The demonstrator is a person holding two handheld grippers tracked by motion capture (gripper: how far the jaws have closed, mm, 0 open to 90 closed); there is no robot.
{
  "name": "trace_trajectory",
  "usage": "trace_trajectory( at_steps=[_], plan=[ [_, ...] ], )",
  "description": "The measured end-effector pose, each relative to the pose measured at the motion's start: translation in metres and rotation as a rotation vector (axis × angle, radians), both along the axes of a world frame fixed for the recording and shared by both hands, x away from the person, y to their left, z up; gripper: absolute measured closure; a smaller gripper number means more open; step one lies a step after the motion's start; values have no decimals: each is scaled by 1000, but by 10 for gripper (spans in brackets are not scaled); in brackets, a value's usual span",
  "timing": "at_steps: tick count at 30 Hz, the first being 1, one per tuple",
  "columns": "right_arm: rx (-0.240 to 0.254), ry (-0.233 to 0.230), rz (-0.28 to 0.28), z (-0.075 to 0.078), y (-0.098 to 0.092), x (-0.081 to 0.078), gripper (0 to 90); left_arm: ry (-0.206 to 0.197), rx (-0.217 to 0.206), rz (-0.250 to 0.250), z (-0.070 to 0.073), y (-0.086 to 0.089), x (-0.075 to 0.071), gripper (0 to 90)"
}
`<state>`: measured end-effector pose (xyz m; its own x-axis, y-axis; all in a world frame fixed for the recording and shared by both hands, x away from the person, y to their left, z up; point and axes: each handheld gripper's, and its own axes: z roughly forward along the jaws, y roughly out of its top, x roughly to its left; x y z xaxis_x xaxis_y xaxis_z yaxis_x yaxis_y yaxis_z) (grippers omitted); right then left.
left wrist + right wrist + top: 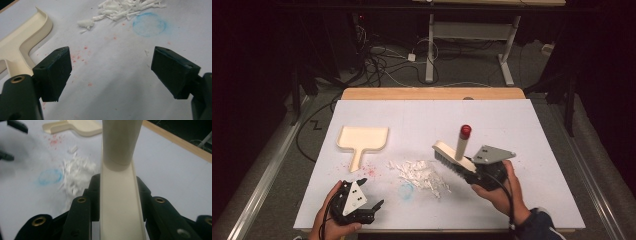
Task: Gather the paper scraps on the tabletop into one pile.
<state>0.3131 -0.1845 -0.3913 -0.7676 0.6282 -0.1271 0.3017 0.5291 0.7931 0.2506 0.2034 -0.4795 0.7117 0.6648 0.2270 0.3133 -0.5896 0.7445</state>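
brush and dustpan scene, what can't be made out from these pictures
- Brush bristles: in the right gripper view its cream back and handle hide them, so bristle contact with the table cannot be told.
- Dustpan: cut off by the left edge in the left gripper view; its mouth is out of frame.
- White scraps: too small in the high view to count; blurred in the right gripper view.
- Right gripper pads: hidden against the brush sides.
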Motion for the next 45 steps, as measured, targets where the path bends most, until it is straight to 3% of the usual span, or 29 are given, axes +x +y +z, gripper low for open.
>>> trace_trajectory(
  at_steps=[5, 9, 11, 17, 20, 27, 30, 39, 42, 45],
  plan=[
    [-28, 79, 19, -12, -35, -26, 681, 0, 4, -5, 0, -2, -1, 157],
    [-70, 123, 45, -30, -38, -37, 682, -2, 10, -10, 1, -4, -1, 158],
    [-38, 140, 69, -35, -31, -37, 682, -3, 3, -13, 2, -5, -1, 158],
    [-57, 111, 101, -41, 7, -26, 682, -3, -13, -6, 1, -2, 1, 158],
    [-42, 113, 107, -44, 21, -18, 682, -1, -15, -6, 1, -1, 1, 161],
    [13, 65, 100, -38, 46, -2, 682, -1, -19, -9, 1, -2, 2, 161],
    [15, 50, 95, -34, 48, -1, 682, 0, -17, -11, 1, -2, 1, 161],
    [48, 17, 130, -10, 10, -20, 680, -2, -13, -7, 1, -2, 0, 164],
    [52, 21, 141, -5, -6, -32, 681, -5, -8, -7, 2, -3, 0, 164],
    [36, 54, 161, -10, -19, -44, 681, -6, -2, -6, 1, -3, 0, 164]
  ],
)
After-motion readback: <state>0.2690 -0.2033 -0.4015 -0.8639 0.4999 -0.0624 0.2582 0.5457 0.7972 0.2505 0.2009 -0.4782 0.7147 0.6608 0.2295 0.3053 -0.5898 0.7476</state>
